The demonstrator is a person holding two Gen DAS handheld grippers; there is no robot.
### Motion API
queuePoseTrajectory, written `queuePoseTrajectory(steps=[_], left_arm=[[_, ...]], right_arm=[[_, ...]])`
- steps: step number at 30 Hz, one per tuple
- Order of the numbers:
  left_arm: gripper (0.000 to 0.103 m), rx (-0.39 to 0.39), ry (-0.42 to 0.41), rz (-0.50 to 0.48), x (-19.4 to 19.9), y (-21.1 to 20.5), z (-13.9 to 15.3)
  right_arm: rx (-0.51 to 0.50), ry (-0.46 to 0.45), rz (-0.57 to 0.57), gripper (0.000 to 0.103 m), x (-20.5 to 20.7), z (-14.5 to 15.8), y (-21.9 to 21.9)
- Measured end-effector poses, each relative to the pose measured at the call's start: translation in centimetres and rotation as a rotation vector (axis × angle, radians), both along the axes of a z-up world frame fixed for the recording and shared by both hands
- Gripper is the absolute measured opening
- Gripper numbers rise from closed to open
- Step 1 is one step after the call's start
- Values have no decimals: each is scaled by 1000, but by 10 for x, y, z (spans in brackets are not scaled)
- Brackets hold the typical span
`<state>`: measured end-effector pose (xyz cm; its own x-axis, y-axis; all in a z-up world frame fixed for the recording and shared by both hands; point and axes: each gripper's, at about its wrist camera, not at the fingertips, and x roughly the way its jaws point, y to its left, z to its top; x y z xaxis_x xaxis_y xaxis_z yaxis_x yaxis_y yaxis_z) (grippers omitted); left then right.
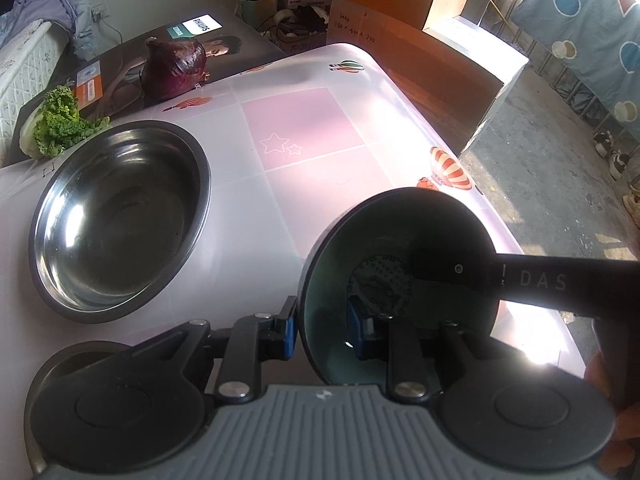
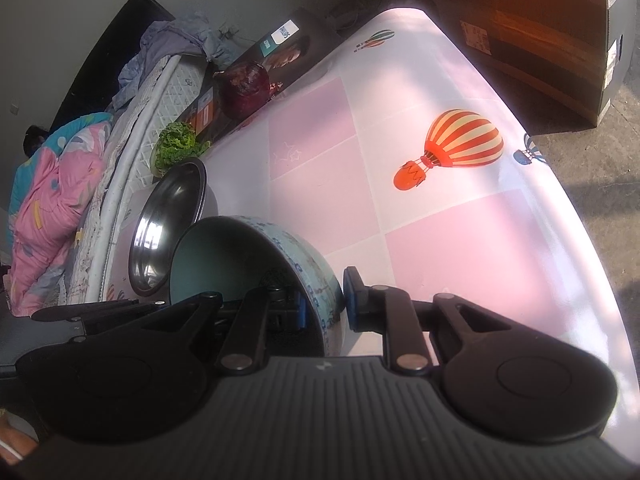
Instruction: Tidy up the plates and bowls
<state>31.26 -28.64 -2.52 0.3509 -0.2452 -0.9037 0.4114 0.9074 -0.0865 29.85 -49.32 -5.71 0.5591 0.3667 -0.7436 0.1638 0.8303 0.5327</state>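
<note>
A blue patterned ceramic bowl (image 1: 400,240) with a pale green inside is held tilted above the table. My left gripper (image 1: 322,332) is shut on its left rim, one finger inside, one outside. My right gripper (image 2: 325,302) is shut on the opposite rim of the same bowl (image 2: 296,248); its arm shows in the left wrist view (image 1: 540,280). A large steel bowl (image 1: 120,220) sits upright on the table to the left, and shows in the right wrist view (image 2: 168,224).
The table (image 1: 312,128) has a pink and white cloth with balloon prints. A red cabbage (image 1: 176,68) and a lettuce (image 1: 60,120) lie on a flat Philips box (image 1: 224,40) at the far left edge. Cardboard boxes (image 1: 400,12) stand beyond the table. A bed (image 2: 80,184) is beside it.
</note>
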Motion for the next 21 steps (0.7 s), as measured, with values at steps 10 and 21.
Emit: queuePoseTrajectory(steps=[10,21], left_arm=[[17,-16,41,-19,-1,8,-8],[20,0,78,-26,-7,7,-13]], right_arm=[[12,7,-5,18,-4,-8,-2],[2,17,13,21,-20,-12,2]])
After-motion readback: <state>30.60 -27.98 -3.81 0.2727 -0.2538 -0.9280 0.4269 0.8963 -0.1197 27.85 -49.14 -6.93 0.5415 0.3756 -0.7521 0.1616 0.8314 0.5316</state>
